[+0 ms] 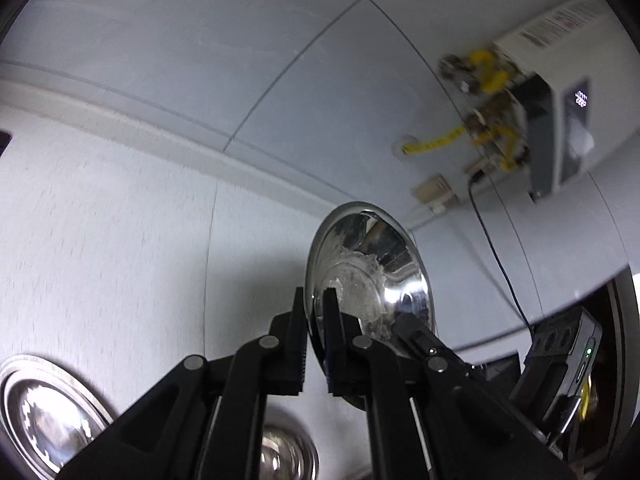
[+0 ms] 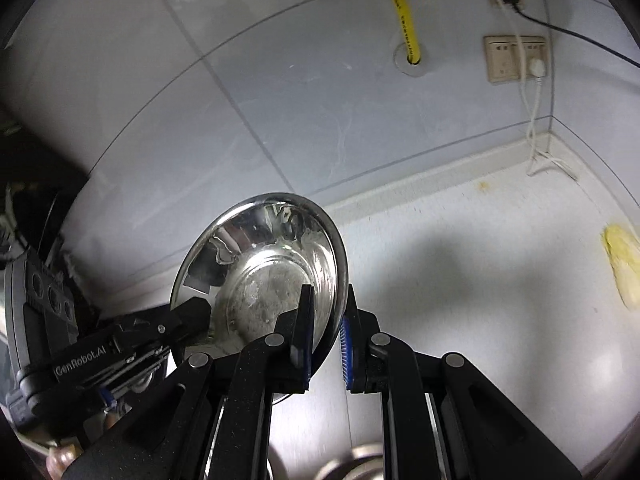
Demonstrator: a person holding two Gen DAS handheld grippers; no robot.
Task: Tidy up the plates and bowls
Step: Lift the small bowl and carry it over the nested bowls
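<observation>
Steel bowl (image 2: 264,264) hangs tilted above the counter (image 2: 460,280), its rim pinched on opposite sides by the left gripper (image 1: 316,312) and right gripper (image 2: 326,312); light, rigid, slick, so grip the rim

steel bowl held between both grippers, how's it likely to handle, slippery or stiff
The steel bowl looks rigid: its rim keeps a clean round shape with the left gripper and the right gripper each pinching an edge. Its polished, mirror-like wall is probably slick, so it may slip or pivot in the jaws. The thin wall suggests it is light.
</observation>
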